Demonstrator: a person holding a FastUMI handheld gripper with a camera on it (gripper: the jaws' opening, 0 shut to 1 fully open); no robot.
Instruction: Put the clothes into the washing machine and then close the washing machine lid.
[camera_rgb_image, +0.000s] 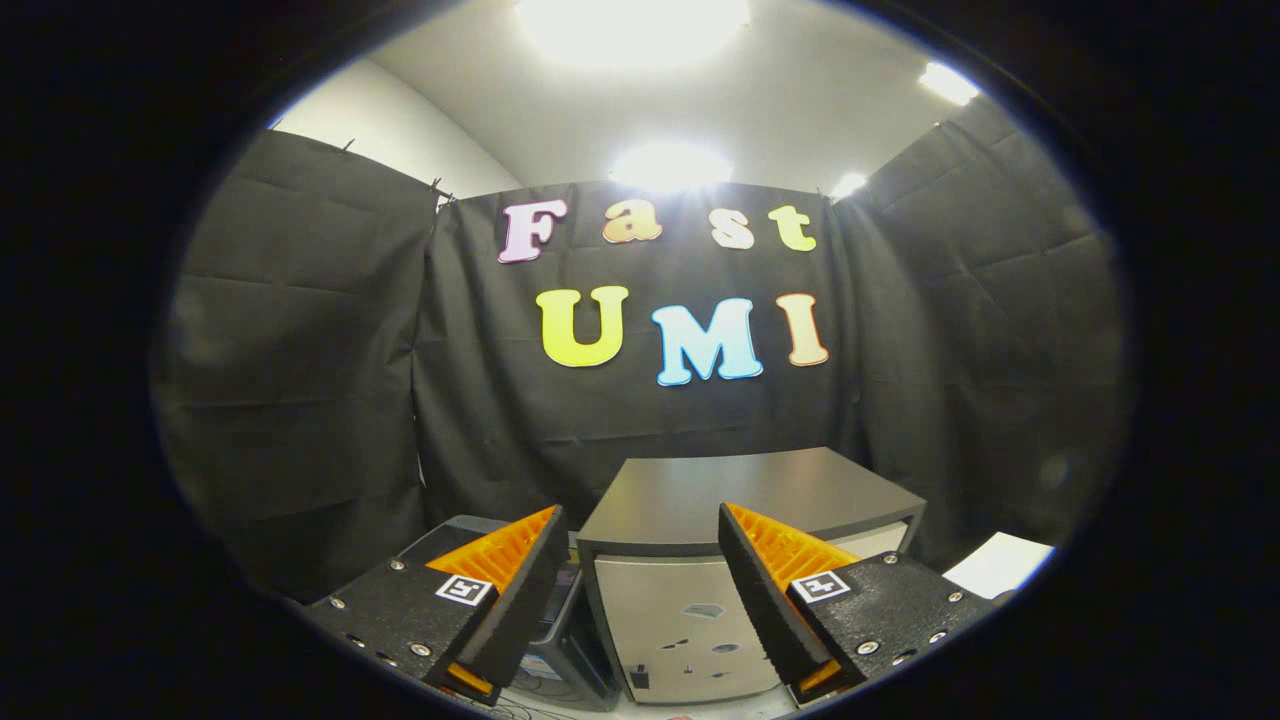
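My gripper (640, 525) is open, with nothing between its fingers. Beyond them stands a boxy washing machine (680, 620) with a dark flat top (750, 495) and a pale front panel. Its top lies flat and looks closed from here. The fingers frame the machine's front from a short way off. No clothes are between or just ahead of the fingers.
A dark bin or basket (560, 640) sits low to the left of the machine, partly hidden by the left finger. A white flat surface (1000, 562) shows at the right. Black cloth walls enclose the booth behind and on both sides.
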